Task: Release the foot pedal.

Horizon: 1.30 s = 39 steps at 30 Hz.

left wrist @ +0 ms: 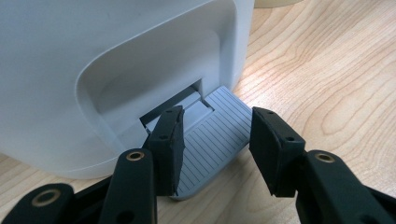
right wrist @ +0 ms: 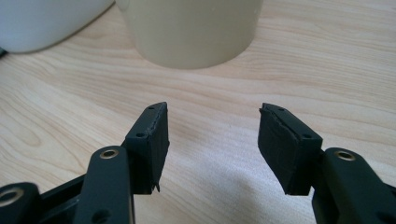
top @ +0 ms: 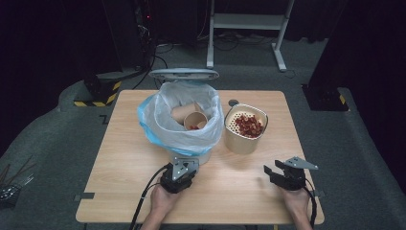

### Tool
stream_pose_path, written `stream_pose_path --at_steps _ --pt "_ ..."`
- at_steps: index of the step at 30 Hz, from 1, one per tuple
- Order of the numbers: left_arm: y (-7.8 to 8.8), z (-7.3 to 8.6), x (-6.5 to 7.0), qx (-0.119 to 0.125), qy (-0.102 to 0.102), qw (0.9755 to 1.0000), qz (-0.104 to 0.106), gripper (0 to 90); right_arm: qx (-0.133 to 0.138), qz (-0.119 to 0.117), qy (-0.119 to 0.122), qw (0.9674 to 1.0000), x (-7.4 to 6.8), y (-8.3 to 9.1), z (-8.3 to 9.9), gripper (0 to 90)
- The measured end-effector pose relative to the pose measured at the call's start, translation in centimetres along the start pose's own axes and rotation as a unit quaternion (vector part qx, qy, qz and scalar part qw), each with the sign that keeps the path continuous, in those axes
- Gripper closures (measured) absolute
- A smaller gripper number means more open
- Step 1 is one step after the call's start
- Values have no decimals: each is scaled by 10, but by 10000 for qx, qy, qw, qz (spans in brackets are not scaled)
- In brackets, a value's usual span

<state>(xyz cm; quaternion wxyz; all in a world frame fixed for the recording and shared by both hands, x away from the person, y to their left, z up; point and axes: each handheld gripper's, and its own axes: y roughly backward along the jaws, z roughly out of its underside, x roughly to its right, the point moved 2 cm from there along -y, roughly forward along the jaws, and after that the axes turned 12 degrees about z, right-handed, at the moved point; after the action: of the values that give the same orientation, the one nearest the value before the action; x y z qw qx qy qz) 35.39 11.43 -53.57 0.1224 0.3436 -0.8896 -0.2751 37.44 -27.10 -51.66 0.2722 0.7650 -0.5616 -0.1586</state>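
**At the bin's foot pedal, lid up**

Low and centre in the high view, your left gripper (top: pixel 180 168) holds its jaws apart over the grey pedal (left wrist: pixel 212 140) of the white bin (top: pixel 184 120). At lower right, your right gripper (top: pixel 282 173) idles open and empty. Judged next: reach for the beige strainer (top: pixel 245 127).

A white plastic pedal bin (top: pixel 203 155) is sitting on the light wooden table (top: pixel 119 163), left of a cream perforated container (top: pixel 242 139); brown paper cups (top: pixel 191 115) are lying inside the bin.
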Motion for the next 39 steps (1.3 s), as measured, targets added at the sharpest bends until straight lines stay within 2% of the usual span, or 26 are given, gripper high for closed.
stream_pose_path --at_steps 4,16,21,27,35,39 --pt "0 0 0 -2 -4 10000 -5 551 -105 60 191 9997 -4 -3 3 433" --pt "0 0 1 -8 -26 10000 -24 550 -259 181 223 9993 -4 -10 9 421" --pt "0 0 1 -3 -47 10000 -40 549 -481 295 280 9980 -5 -15 13 407" --pt "0 0 1 -6 -93 9999 -49 544 -505 321 313 9977 -7 -15 13 391" --pt "2 -3 1 118 188 9997 110 474 -511 320 311 9977 -7 -14 13 382" --pt "5 -4 0 146 204 9996 98 467 -508 326 309 9977 -7 -14 13 380"
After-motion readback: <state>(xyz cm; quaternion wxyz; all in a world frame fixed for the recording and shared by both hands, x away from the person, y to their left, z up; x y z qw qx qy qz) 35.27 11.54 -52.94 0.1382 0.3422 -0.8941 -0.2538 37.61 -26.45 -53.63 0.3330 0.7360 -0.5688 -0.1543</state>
